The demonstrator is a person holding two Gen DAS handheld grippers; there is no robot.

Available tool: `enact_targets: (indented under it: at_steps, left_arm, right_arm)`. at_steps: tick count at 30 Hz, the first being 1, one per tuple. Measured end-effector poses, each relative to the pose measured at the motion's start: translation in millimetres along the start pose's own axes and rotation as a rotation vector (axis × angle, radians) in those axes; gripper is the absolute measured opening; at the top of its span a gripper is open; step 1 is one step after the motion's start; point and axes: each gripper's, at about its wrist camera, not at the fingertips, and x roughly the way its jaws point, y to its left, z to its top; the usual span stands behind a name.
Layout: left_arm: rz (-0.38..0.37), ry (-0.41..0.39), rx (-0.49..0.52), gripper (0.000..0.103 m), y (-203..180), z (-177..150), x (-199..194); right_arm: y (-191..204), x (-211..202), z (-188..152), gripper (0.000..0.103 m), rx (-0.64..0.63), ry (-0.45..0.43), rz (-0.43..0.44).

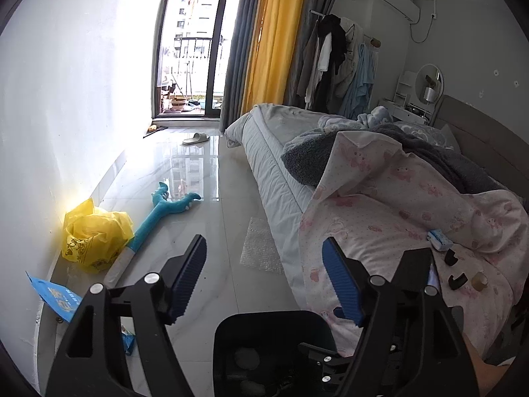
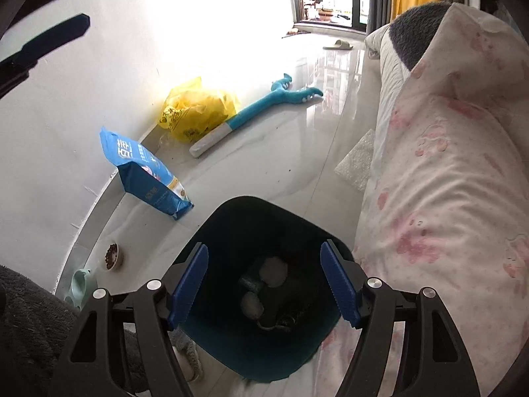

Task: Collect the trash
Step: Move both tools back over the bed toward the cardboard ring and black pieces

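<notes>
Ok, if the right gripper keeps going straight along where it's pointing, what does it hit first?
Probably the dark round trash bin: the right gripper, jaws open and empty, points down into its mouth, so likely the crumpled trash inside; depth is unclear.

Both grippers same build: left gripper (image 1: 264, 281) & right gripper (image 2: 264, 284) w/ black angular plastic arms, blue ribbed pads (image 2: 190, 286), round silver screw heads (image 2: 153, 285) at pivots, cut-out slots.

White wall (image 1: 66, 99) left; glossy pale tile floor (image 1: 205, 178). Bed (image 1: 380, 205) right. Far: bright balcony door (image 1: 195, 43), yellow curtain (image 1: 274, 39).
</notes>
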Motion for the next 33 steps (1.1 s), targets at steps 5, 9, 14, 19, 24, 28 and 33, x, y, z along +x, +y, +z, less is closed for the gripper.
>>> enact_targets:
  at_steps: [5,9,14,19,24,28,33]
  left_arm:
    - [-0.024,0.015,0.004,0.078,-20,2,9]
    - [-0.040,0.030,0.021,0.080,-39,0,17]
    - [-0.088,0.058,0.014,0.081,-59,-2,27]
    - [-0.107,0.070,0.069,0.084,-87,-7,33]
    - [-0.145,0.087,0.107,0.085,-117,-12,37]
    - [-0.169,0.095,0.121,0.085,-136,-13,43]
    - [-0.197,0.113,0.136,0.086,-160,-18,52]
  right_arm:
    - [-22,-39,-1,0.076,0.018,-0.102,-0.038]
    - [-47,-65,-7,0.077,0.056,-0.152,-0.062]
    - [-77,-96,-20,0.080,0.112,-0.199,-0.087]
    - [-104,-123,-35,0.081,0.166,-0.236,-0.119]
    - [-132,-145,-51,0.081,0.195,-0.257,-0.168]
    - [-152,-158,-66,0.081,0.219,-0.260,-0.195]
    - [-177,-173,-87,0.081,0.249,-0.257,-0.227]
